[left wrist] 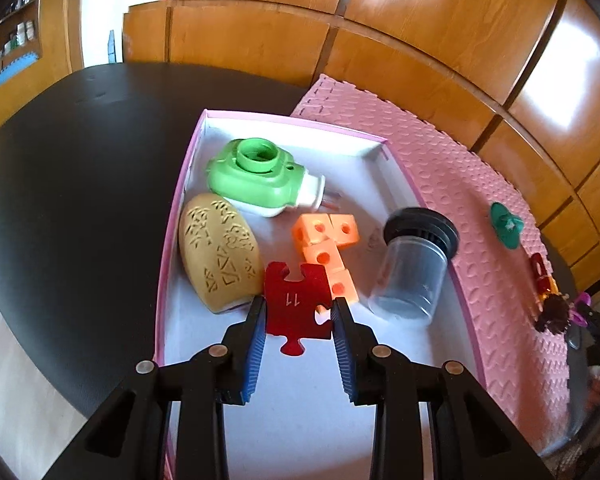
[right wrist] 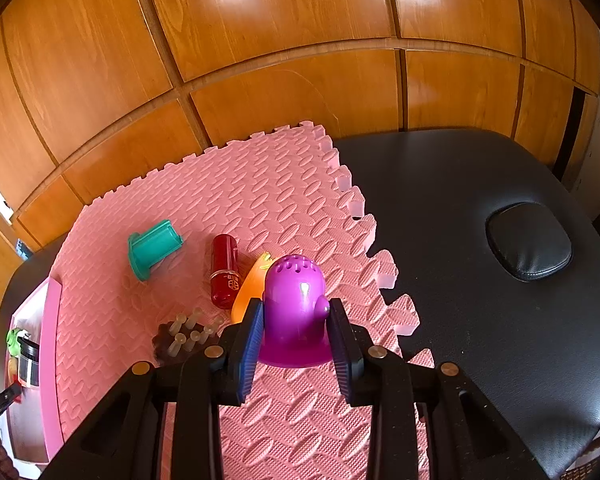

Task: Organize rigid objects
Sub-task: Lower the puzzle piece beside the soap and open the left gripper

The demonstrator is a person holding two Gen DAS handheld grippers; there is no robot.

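The left hand-held gripper (left wrist: 299,312) is clamped on a red jigsaw puzzle piece (left wrist: 298,306) marked "11", its blue pads pressing the piece's two sides, above the white floor of a pink-rimmed box (left wrist: 180,196). In the box beyond the puzzle piece lie a tan carved oval object (left wrist: 219,252), touching the left wall, a green and white plastic toy (left wrist: 260,176) farther back, a chain of orange cubes (left wrist: 328,248) just behind the piece, and a clear jar with a black lid (left wrist: 414,268) on its side toward the right wall.

The right hand-held gripper (right wrist: 296,320) is clamped on a purple domed toy (right wrist: 296,312) over a pink foam mat (right wrist: 228,184) beside the box. Left of the purple toy on the mat lie an orange piece (right wrist: 248,292), a red cylinder (right wrist: 224,270), a teal spool-shaped piece (right wrist: 152,248) and a dark brush with pale pegs (right wrist: 180,340). The mat rests on a black padded tabletop (right wrist: 480,240).
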